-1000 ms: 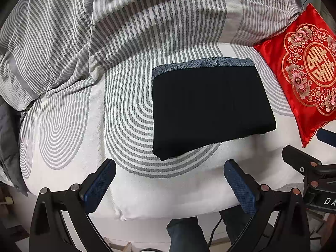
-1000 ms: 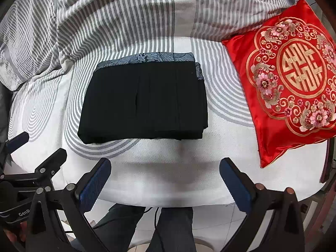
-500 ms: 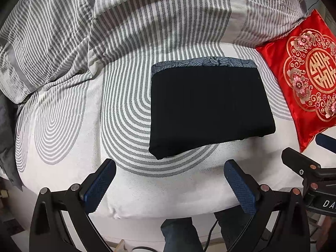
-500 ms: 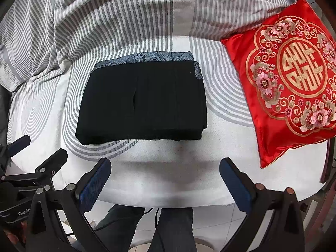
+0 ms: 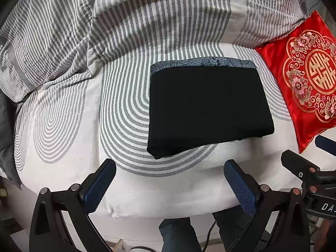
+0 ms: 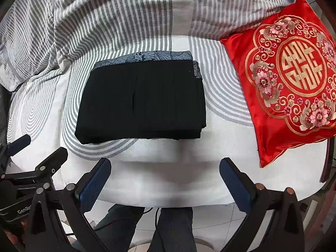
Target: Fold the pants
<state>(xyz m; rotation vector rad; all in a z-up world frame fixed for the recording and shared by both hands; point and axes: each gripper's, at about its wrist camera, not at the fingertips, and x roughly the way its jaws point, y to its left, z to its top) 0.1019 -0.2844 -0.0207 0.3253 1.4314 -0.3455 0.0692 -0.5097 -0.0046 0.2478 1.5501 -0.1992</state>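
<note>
Pants folded, both grippers empty and clear of the cloth.

The left gripper (image 5: 170, 180) and right gripper (image 6: 164, 178) hang spread wide over the near edge of the bed (image 6: 168, 168), holding nothing. Beyond them the black pants (image 6: 142, 103) lie in a compact, squared stack, patterned band at the far edge, beside the red cushion (image 6: 292, 84). The folding looks finished; the layers underneath are hidden, so perhaps slight tidying remains.

Our left gripper (image 5: 169, 183) and right gripper (image 6: 165, 181) share black frames, blue cross-hatched pads, copper-coloured screws; we wear blue jeans (image 6: 174, 226).
</note>
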